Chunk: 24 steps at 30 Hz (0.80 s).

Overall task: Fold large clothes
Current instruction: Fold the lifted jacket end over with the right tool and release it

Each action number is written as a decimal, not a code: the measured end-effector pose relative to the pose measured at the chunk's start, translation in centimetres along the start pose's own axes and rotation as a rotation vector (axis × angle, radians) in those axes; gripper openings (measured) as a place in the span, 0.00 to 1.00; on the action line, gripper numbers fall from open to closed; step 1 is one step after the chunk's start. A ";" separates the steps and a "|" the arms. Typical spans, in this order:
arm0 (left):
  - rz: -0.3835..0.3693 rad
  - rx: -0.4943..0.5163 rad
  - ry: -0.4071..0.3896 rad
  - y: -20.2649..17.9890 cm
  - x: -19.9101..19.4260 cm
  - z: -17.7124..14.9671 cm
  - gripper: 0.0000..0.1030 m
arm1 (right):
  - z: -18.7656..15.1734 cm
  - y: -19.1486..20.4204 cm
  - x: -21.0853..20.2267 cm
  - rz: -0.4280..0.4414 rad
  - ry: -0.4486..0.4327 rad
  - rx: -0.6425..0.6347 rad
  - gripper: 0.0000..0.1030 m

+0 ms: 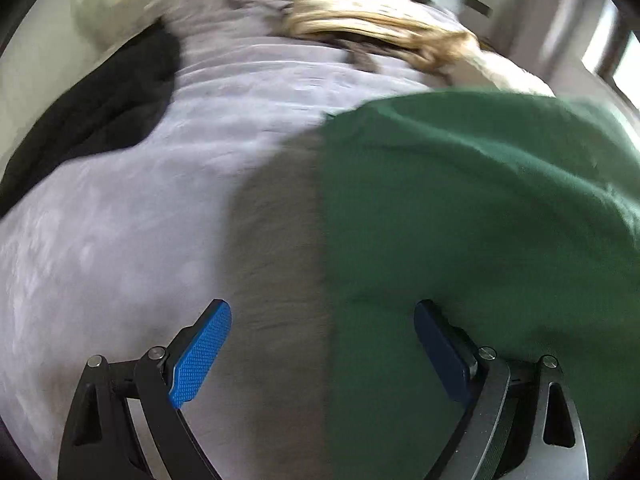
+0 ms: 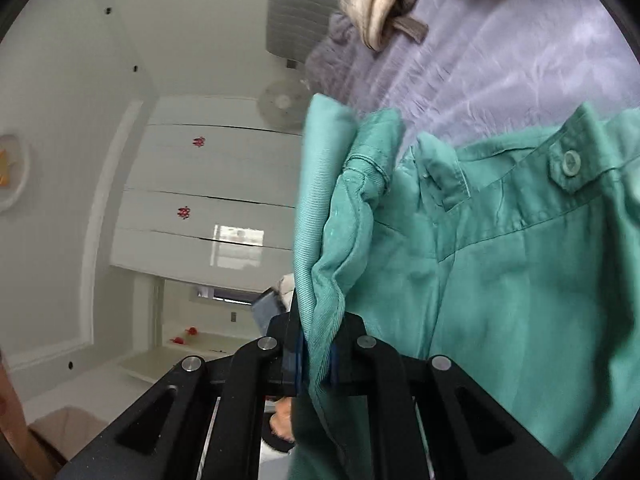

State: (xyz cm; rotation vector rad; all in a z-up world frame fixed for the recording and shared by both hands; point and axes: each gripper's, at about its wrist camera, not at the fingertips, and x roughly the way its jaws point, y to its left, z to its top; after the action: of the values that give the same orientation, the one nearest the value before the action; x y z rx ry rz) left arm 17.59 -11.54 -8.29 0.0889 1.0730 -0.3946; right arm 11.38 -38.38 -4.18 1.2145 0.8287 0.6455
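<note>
A large green garment (image 1: pixel 460 208) lies spread over the right half of a pale lilac bedsheet (image 1: pixel 140 220). My left gripper (image 1: pixel 322 344) hangs open just above the cloth's left edge, one blue pad over the sheet, the other over the green fabric, nothing between them. In the right wrist view the green garment (image 2: pixel 500 272) shows a waistband with a button tab (image 2: pixel 570 162). My right gripper (image 2: pixel 316 360) is shut on a bunched fold of its edge, which rises up between the pads.
A black garment (image 1: pixel 100 108) lies at the bed's left edge. A tan and cream patterned garment (image 1: pixel 380 28) is heaped at the far end. White wardrobe doors (image 2: pixel 208 192) and a fan (image 2: pixel 282 102) stand beyond the bed. A hand (image 2: pixel 282 420) shows below the right gripper.
</note>
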 end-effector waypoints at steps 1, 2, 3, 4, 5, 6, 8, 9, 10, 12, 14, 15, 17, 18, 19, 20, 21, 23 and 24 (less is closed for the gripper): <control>-0.002 0.016 0.005 -0.8 0.5 0.0 0.90 | -0.4 -0.2 -0.7 -0.010 -0.005 0.003 0.10; -0.005 0.021 0.013 -1.5 1.2 0.0 0.90 | -0.5 -0.6 -1.1 -0.035 -0.011 0.001 0.10; -0.014 0.015 0.026 -2.1 1.9 -0.2 0.90 | -0.7 -1.2 -2.0 -0.073 -0.023 0.006 0.10; -0.030 0.003 0.039 -2.3 2.5 -0.3 0.90 | -0.8 -2.5 -2.8 -0.115 -0.043 0.036 0.10; -0.044 -0.009 0.052 -2.4 2.9 -0.5 0.90 | -0.9 -4.1 -3.5 -0.151 -0.065 0.073 0.10; -0.061 -0.022 0.070 -2.6 3.3 -0.6 0.91 | -1.1 -5.7 -4.5 -0.200 -0.089 0.107 0.10; -0.069 -0.015 0.074 -3.0 3.4 -0.7 0.91 | -1.3 -9.7 -5.9 -0.352 -0.109 0.196 0.12; -0.063 0.003 0.070 -3.4 3.3 -0.8 0.91 | -1.5 -10.9 -6.1 -0.363 -0.110 0.225 0.15; -0.059 0.020 0.066 -3.6 3.2 -0.8 0.91 | -1.8 -11.8 -6.2 -0.346 -0.116 0.260 0.16; -0.059 0.034 0.067 -3.9 3.0 -0.9 0.91 | -2.0 -12.1 -6.4 -0.312 -0.138 0.276 0.26; -0.060 0.032 0.070 -4.2 2.9 -1.1 0.91 | -1.6 -11.0 -6.0 -0.322 -0.144 0.233 0.26; -0.062 0.033 0.071 -4.5 2.8 -1.2 0.91 | -1.4 -10.3 -5.6 -0.329 -0.147 0.209 0.15; -0.063 0.046 0.066 -5.3 2.8 -1.3 0.91 | -1.0 -8.2 -5.3 -0.302 -0.158 0.146 0.11; -0.042 0.052 0.061 -5.8 3.1 -1.3 0.93 | -0.8 -7.4 -5.3 -0.313 -0.159 0.116 0.10; -0.034 0.051 0.058 -6.0 3.0 -1.5 0.95 | -0.6 -6.5 -5.4 -0.347 -0.154 0.077 0.10; -0.029 0.047 0.056 -6.2 3.3 -1.6 0.96 | -0.4 -6.0 -5.0 -0.400 -0.148 0.051 0.09; -0.023 0.040 0.054 -6.3 3.4 -1.6 0.97 | -0.3 -5.9 -5.1 -0.464 -0.140 0.035 0.09; -0.022 0.038 0.055 -6.5 3.5 -1.6 0.97 | 0.0 -7.5 -4.8 -0.600 -0.126 0.048 0.09; -0.020 0.048 0.055 -6.6 3.3 -1.6 0.97 | -0.1 -8.3 -5.1 -0.633 -0.121 0.058 0.09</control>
State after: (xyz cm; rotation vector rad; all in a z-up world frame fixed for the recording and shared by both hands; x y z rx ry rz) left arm 15.25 -18.08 -11.11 0.1319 1.1192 -0.4380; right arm 8.43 -44.41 -11.21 0.9542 1.0647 0.0328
